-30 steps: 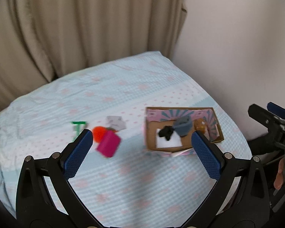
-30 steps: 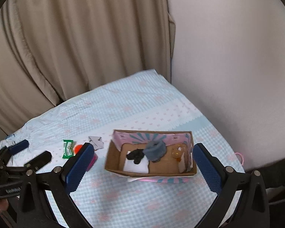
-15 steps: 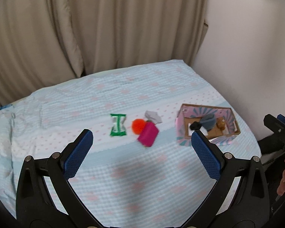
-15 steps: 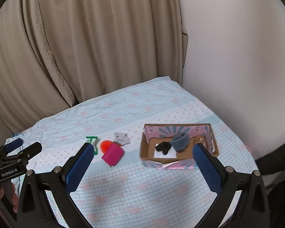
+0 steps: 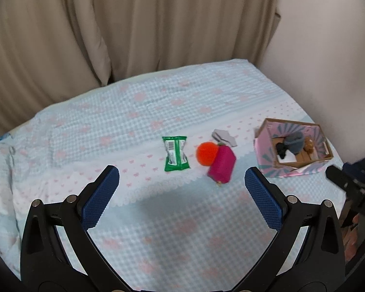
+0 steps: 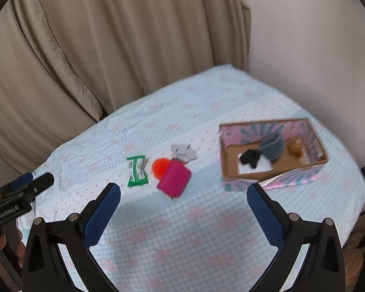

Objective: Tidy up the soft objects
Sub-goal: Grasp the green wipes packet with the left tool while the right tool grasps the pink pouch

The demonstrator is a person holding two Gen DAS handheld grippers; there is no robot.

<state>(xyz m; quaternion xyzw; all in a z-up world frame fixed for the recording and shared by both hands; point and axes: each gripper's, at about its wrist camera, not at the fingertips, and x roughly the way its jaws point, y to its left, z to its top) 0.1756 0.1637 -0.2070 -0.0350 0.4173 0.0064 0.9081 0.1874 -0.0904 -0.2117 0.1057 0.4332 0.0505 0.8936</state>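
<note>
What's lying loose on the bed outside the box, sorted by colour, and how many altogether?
Green: 1, the snack packet
Orange: 1, the fuzzy ball
Magenta: 1, the pouch
Grey: 1, the folded cloth
Total: 4 loose on the bed, outside the cardboard box.

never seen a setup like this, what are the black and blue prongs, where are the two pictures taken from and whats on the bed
The prongs are the two fingers of a hand-held grasping tool. A person holds one in each hand, and each carries a camera looking forward along its fingers.

One picture comes from the left tool, the other from the right tool. Both are open and hold nothing.

On the blue checked bedspread lie a green packet, an orange ball touching a pink pouch, and a grey cloth just behind them. To the right stands an open cardboard box with grey and black items inside, too small to identify.
</note>
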